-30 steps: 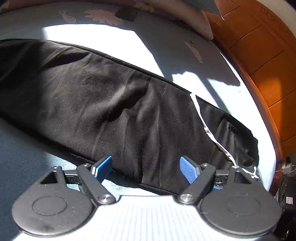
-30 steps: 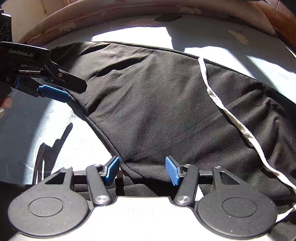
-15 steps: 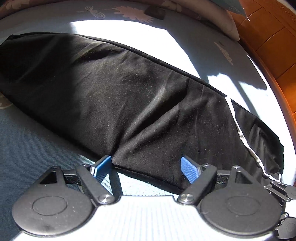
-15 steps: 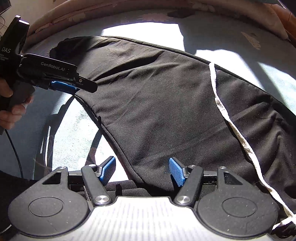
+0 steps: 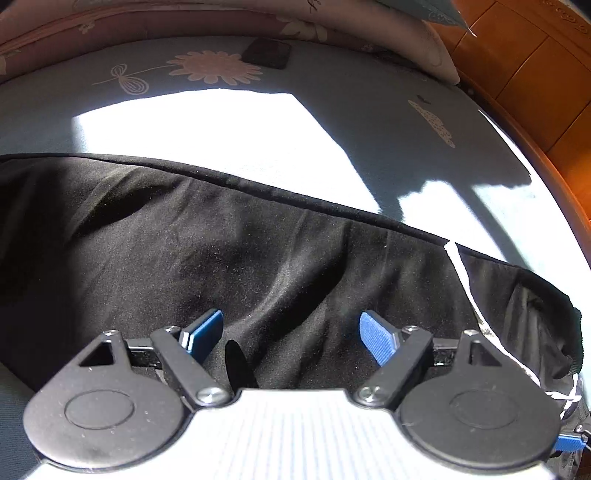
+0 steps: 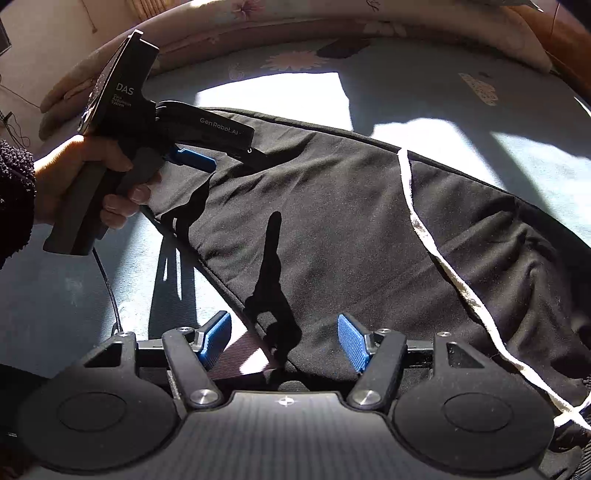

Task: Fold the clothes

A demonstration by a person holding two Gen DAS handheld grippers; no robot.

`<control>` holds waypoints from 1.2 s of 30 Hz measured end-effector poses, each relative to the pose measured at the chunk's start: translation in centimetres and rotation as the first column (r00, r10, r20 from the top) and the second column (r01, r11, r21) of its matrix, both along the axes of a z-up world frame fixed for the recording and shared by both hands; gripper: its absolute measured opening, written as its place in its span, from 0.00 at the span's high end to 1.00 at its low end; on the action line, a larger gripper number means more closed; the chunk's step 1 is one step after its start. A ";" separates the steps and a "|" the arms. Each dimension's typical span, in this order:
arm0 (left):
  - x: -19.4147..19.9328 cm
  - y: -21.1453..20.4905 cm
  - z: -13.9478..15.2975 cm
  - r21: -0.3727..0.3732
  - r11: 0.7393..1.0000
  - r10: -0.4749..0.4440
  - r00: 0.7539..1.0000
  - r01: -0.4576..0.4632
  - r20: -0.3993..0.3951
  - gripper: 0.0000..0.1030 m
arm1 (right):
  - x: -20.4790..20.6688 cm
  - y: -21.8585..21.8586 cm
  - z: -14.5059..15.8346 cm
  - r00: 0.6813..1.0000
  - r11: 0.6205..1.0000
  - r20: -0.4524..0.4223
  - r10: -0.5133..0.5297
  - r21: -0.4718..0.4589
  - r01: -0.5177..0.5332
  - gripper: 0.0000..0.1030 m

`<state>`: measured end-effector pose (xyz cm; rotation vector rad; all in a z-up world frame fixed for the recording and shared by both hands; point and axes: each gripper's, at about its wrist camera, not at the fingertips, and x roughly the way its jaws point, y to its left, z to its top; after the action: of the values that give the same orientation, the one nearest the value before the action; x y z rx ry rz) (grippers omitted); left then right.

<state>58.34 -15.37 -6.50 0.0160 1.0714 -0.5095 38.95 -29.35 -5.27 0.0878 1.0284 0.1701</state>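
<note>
While both claws sit low over the bed, the black fabric garment (image 6: 332, 229) lies spread flat across the pale blue flower-print bedsheet (image 5: 332, 110), long axis running left to right, with a white drawstring cord (image 6: 436, 251) trailing across its right part toward the near right edge.

Left claw (image 5: 291, 334): jaws wide apart, blue pads clear of each other, nothing between them. Black cloth fills the view under and ahead of the fingers; can't tell if the tips touch it. In the right wrist view the same left claw (image 6: 221, 155) hangs over the garment's upper left corner, held by a hand (image 6: 92, 177) in a dark knit sleeve (image 6: 14, 199), a thin cable hanging below the handle.

Right claw (image 6: 284, 341): also spread wide, gripping nothing. The garment's near hem runs diagonally between its fingers: left blue pad (image 6: 214, 339) over bare sheet, right blue pad (image 6: 352, 343) over black cloth. Contact with the fabric not resolvable.

Hard sunlight patch on the sheet beyond the garment's far edge; claw shadows fall across the cloth. Rolled pinkish floral quilt (image 5: 147, 22) along the far side of the bed, orange wooden panelling (image 5: 535, 74) at far right. Mild wrinkles mid-garment, bunching at the right end near the cord.
</note>
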 end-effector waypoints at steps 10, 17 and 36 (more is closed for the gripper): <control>-5.5 3.4 1.6 0.079 0.996 -0.041 0.998 0.038 0.039 0.20 | 7.1 -5.0 -2.8 0.997 0.961 0.027 0.077 -0.270 -0.067 0.60; -8.0 4.4 1.6 0.070 0.997 -0.036 0.999 0.035 0.013 0.20 | 4.2 -3.2 -3.5 0.991 0.940 -0.067 0.118 -0.315 -0.133 0.68; -15.1 0.4 3.9 0.130 0.970 -0.218 0.972 0.206 0.083 0.20 | 4.4 -4.3 -1.5 0.979 0.918 0.055 0.196 -0.361 -0.164 0.68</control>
<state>43.23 -14.98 -2.56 0.2619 1.0089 -0.6303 43.30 -33.65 -6.80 -0.3432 0.9618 0.1519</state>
